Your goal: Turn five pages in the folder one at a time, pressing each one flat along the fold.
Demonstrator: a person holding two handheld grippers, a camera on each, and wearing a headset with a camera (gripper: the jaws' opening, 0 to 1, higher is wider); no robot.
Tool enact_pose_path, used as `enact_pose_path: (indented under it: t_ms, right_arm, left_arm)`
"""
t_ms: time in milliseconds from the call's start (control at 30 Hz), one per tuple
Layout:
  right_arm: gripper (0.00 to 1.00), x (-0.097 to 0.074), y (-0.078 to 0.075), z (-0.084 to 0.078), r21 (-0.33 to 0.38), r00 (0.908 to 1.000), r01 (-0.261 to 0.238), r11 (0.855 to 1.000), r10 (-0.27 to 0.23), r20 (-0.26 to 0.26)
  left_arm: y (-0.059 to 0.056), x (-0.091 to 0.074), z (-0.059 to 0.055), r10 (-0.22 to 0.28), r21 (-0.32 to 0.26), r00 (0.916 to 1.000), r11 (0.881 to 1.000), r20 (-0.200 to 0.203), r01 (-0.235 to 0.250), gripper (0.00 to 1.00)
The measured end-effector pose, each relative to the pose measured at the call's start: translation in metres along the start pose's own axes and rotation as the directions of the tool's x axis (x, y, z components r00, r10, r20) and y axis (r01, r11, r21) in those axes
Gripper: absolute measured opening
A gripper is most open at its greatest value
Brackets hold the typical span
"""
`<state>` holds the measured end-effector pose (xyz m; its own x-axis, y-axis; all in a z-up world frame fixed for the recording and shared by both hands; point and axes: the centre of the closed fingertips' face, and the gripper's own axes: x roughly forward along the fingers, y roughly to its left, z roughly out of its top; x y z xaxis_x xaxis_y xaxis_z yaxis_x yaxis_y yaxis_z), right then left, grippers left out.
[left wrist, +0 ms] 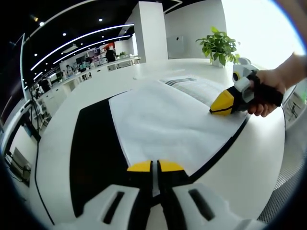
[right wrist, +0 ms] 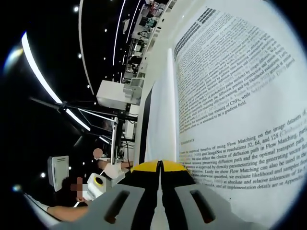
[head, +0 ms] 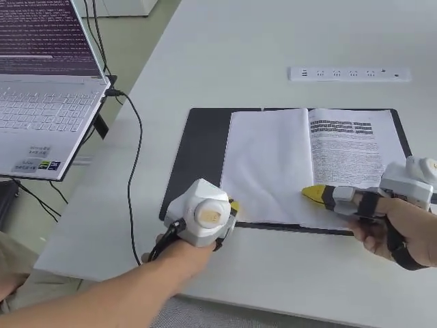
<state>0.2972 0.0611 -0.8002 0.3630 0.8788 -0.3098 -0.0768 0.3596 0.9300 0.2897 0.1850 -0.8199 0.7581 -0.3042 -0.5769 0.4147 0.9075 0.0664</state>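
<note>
Open black folder is laid flat on the white table, near the front edge. A blank white left page and a printed right page are split by the fold. Right gripper is laid on the paper just beside the fold's lower end, tips closed, nothing held. Left gripper is closed too, tips at the blank page's near edge; whether a sheet edge is nipped cannot be told.

Risks, as judged:
- The sheet could be creased or torn at the binding if the right tips are dragged along the fold too hard or at an angle.
- The blank page may be sprung back or skewed if it is not held down on the left.
- Two sheets could be lifted together on the next turn, and the count spoiled.
- The folder could be slid on the smooth table.

Around: an open silver laptop is set at far left. Its black cable is run down beside the folder's left cover, apparently apart from it. A white power strip is placed beyond the folder, well apart. The fold is not blocked by anything; only the cable could be snagged by the left arm.
</note>
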Motion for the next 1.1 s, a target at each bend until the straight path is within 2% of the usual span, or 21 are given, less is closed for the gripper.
enact_pose_path:
  t_ms: [167, 500, 600, 767, 1000, 1100]
  right_arm:
    - [0.00, -0.005, 0.003, -0.014, 0.004, 0.9997, -0.007, 1.000, 0.007, -0.022]
    - [0.00, -0.011, 0.003, -0.031, 0.015, 0.9987, -0.019, 1.000, 0.020, -0.046]
    - [0.00, -0.012, 0.005, -0.044, 0.007, 0.9964, -0.021, 1.000, 0.021, -0.082]
    - [0.00, -0.014, 0.008, -0.058, 0.012, 0.9946, -0.029, 1.000, 0.030, -0.100]
    - [0.00, -0.018, -0.003, -0.066, 0.027, 0.9923, -0.027, 0.999, 0.030, -0.120]
    - [0.00, -0.020, -0.003, -0.070, 0.036, 0.9921, -0.035, 0.999, 0.039, -0.119]
  left_arm:
    - [0.000, 0.000, 0.000, 0.001, 0.002, 1.0000, 1.000, -0.001, -0.001, 0.02]
    - [0.001, 0.000, -0.001, 0.004, 0.005, 1.0000, 1.000, -0.001, -0.004, 0.02]
    - [0.001, 0.000, -0.001, 0.004, 0.009, 1.0000, 1.000, -0.003, -0.004, 0.02]
    - [0.001, -0.001, -0.001, 0.007, 0.004, 1.0000, 1.000, -0.004, -0.007, 0.02]
    - [0.001, -0.002, 0.000, 0.011, 0.001, 0.9999, 1.000, -0.003, -0.011, 0.02]
    - [0.000, -0.003, 0.000, 0.015, -0.003, 0.9999, 1.000, -0.003, -0.015, 0.02]
